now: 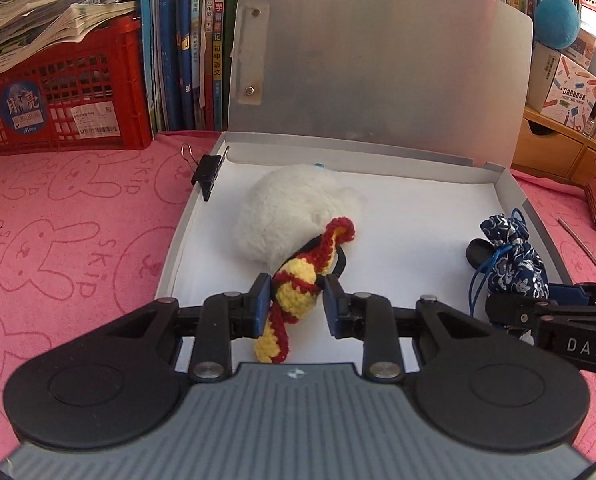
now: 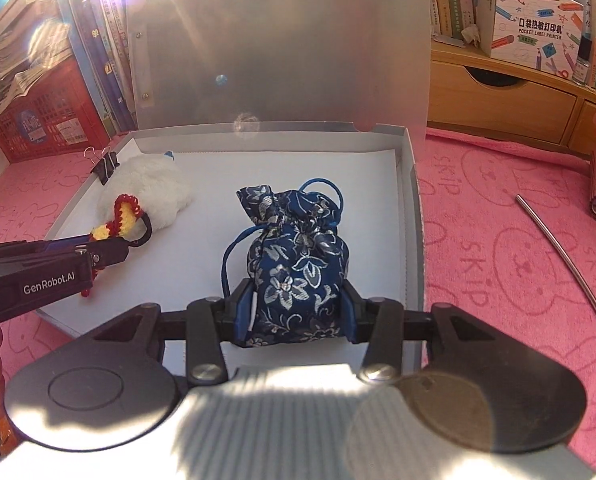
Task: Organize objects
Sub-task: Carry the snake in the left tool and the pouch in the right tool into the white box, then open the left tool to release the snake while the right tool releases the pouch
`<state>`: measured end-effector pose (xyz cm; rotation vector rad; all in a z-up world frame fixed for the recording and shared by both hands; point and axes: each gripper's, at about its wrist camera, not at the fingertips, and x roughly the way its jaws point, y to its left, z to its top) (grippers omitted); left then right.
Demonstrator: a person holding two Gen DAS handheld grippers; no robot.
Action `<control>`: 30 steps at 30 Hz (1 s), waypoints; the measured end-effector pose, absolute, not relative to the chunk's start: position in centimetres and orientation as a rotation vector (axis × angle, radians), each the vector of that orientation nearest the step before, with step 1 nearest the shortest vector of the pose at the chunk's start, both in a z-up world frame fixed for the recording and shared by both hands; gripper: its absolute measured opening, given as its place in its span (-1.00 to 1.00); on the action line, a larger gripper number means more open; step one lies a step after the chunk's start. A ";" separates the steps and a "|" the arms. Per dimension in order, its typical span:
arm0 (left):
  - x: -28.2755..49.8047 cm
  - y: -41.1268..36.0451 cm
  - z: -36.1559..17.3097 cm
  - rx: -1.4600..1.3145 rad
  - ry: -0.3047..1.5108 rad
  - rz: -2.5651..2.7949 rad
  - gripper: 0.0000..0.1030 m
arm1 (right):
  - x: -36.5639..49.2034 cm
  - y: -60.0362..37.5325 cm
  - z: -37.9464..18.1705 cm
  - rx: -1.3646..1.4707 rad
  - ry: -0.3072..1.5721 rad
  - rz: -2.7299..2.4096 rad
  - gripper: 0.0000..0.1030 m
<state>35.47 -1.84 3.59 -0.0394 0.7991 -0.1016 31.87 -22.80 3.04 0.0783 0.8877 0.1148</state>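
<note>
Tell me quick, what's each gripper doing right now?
Left gripper: closed on the crocheted toy.
Right gripper: closed on the blue pouch.

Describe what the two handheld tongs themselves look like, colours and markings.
Both tongs, left and right, are matte black with blue finger pads, silver pivot screws, two round side lobes and a ribbed grey centre plate. White lettering on the sides: GenRobot.AI on the left, DAS on the right.

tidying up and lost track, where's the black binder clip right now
The black binder clip is clipped on the left wall of the open grey box, near its back corner, just left of the white plush toy in both wrist views.
</note>
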 end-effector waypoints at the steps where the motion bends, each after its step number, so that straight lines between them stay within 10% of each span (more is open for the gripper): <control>1: 35.7 -1.9 3.6 -0.038 0.800 -0.099 -0.36 | 32.1 -22.9 3.0 0.079 0.888 0.113 -0.08; 19: 38.3 -2.2 3.2 0.004 0.800 -0.079 -0.36 | 34.2 -23.4 2.1 0.070 0.878 0.091 -0.04; 23: 38.1 -2.2 3.6 0.018 0.798 -0.070 -0.32 | 33.6 -23.8 2.1 0.077 0.844 0.080 0.32; 30: 36.3 -2.1 5.6 0.041 0.754 -0.098 0.24 | 32.0 -24.1 3.2 0.092 0.804 0.106 0.56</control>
